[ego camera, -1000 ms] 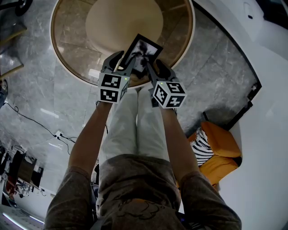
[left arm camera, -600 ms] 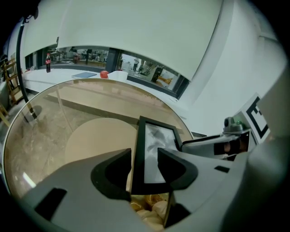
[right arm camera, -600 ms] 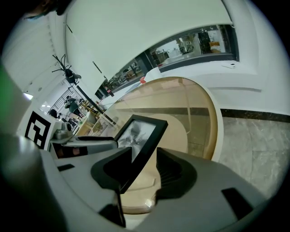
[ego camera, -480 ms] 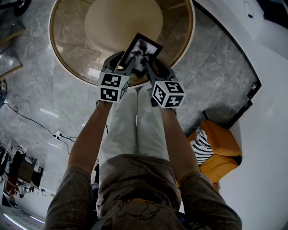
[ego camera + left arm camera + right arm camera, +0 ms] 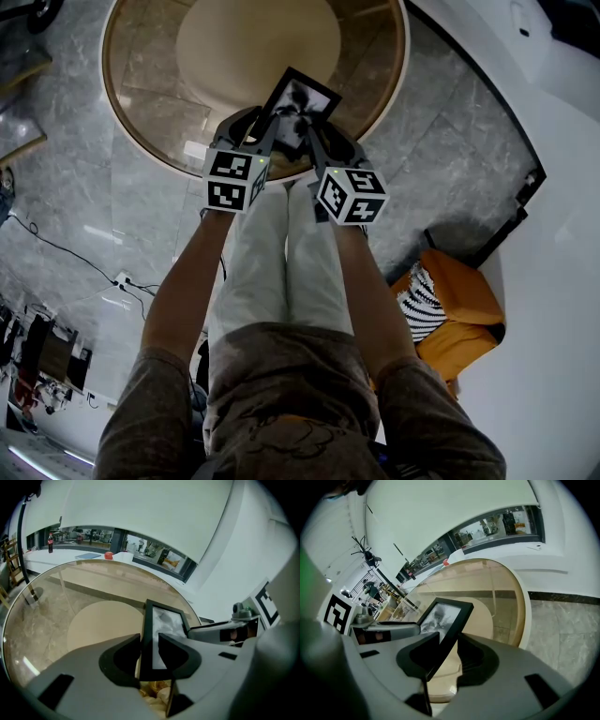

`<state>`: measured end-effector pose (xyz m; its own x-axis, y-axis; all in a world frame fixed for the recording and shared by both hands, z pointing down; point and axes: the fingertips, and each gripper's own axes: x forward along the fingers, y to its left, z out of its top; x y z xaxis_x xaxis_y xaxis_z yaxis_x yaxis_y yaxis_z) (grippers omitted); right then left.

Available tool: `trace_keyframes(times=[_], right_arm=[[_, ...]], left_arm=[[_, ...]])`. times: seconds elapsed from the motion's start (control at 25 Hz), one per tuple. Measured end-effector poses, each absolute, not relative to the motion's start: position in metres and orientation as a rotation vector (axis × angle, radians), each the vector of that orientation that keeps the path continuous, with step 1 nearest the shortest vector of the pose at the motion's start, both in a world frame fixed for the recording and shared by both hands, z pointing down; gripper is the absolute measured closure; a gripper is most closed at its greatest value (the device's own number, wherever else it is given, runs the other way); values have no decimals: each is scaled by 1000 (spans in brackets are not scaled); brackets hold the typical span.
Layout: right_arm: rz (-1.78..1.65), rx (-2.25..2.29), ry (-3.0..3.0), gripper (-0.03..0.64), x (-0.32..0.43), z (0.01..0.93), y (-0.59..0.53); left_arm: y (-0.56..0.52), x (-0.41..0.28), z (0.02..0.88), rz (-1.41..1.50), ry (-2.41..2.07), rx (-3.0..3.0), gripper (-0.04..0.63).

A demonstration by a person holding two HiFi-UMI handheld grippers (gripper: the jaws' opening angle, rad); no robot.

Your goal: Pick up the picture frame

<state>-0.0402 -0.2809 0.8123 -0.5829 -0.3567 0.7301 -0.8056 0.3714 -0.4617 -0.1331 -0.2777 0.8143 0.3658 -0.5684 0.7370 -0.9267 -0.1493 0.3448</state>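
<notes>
A black picture frame with a black-and-white photo stands at the near rim of the round glass table. My left gripper holds its left edge and my right gripper its right edge. Both pairs of jaws have just been closing with the frame between them. In the left gripper view the frame rises edge-on from my left gripper, pads against it. In the right gripper view the frame slants between the jaws of my right gripper, which press on its side.
The person's legs in white trousers stand just below the table's rim. An orange chair with a striped cushion sits at the right by a curved white wall. A cable runs over the marble floor at the left.
Both grippers' jaws have narrowed onto the frame's side edges. The hands stay where they were, and the frame has barely shifted.
</notes>
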Motion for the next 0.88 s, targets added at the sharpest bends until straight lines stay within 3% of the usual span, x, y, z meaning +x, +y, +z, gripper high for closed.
trace_keyframes(times=[0.48, 0.88], right_arm=[[1125, 1027, -2119, 502, -38, 801, -287], [1017, 1050, -2217, 520, -42, 717, -318]], left_arm=[[-278, -134, 802, 549, -1323, 1827, 492], [-297, -138, 725, 483, -1411, 1825, 500]])
